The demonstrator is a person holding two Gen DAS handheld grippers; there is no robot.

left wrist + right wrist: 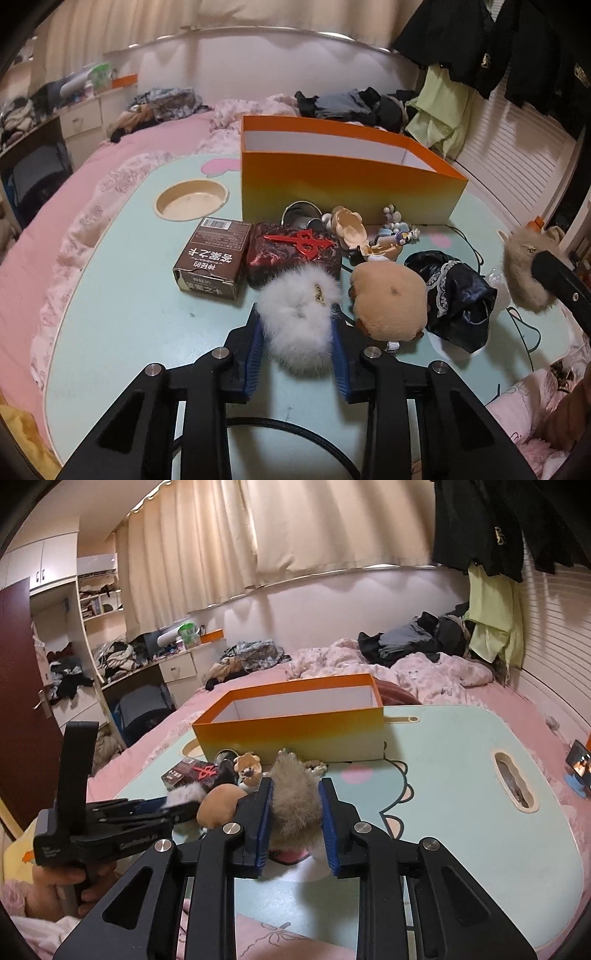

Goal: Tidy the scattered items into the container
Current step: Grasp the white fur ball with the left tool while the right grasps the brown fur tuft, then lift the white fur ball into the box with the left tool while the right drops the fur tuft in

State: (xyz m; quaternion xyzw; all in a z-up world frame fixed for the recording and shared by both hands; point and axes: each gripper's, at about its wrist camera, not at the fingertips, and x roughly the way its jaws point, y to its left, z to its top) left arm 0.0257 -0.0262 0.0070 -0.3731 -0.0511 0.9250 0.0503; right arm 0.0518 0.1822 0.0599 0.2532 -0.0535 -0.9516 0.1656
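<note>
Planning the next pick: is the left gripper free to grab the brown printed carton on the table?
Probably not yet: the left gripper is shut on a white fluffy pompom. The brown printed carton lies unobstructed to its left.

A pale green table [122,332] sits on the pink bed [48,221]; by its orange box [332,188] lie a brown carton [212,258] and a tan plush [391,306].

The left gripper [298,325] pinches a white fluffy pom-pom [299,317] between its blue pads over the pale green lap table [122,317]. Just right lies a tan plush toy [391,299], then a black lace-trimmed cloth [454,291]. Behind sit a brown carton [214,258], a dark red box [295,254] and small figurines [373,236], before the empty orange box [343,184]. At the right edge the right gripper [554,277] holds a beige furry pom-pom [524,266].
</note>
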